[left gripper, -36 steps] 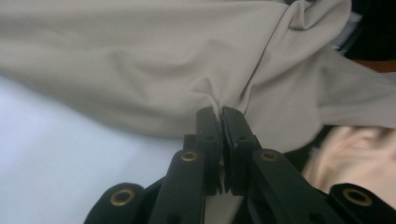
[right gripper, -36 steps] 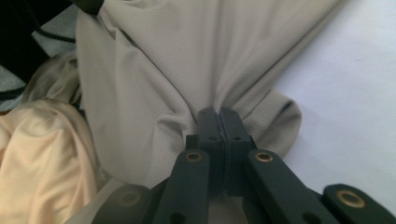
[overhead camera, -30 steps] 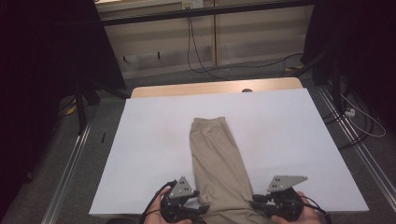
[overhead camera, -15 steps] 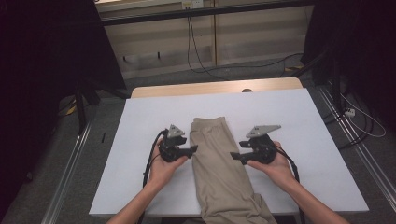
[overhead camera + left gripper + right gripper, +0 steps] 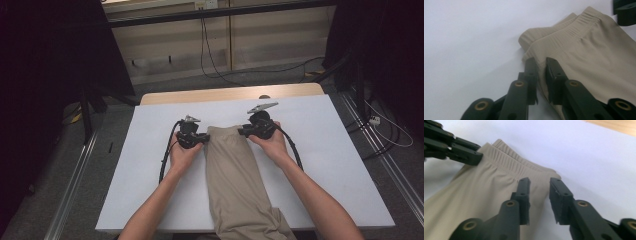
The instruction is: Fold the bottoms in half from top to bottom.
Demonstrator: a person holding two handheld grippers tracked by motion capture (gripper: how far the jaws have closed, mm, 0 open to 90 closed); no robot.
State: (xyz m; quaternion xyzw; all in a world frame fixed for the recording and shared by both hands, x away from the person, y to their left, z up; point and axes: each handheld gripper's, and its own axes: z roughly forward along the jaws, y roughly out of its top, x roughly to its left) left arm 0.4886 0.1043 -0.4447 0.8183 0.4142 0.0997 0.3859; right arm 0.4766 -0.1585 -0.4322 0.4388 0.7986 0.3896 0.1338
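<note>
So here's the setup, going left to right. The left gripper (image 5: 204, 139) sits at the left corner of the khaki trousers (image 5: 235, 180), right at the waistband (image 5: 564, 35). Its jaws have just been closing and now stand narrow, with the edge of the cloth between them in the left gripper view; looks like a pinch on that edge, though I can't swear the pads are fully pressing.

The trousers lie folded in 1 long strip on the white sheet (image 5: 330, 150) covering the table. Long axis runs away from the person, waistband at the far end, legs trailing back toward the near edge and hanging off it.

The right gripper (image 5: 244, 131) is at the opposite waistband corner. Its jaws have also been closing but are still a bit apart, straddling the fabric edge (image 5: 541, 182) without clearly biting.

Both hands are equally near, 1 per corner, each pointing inward across the waistband.
</note>
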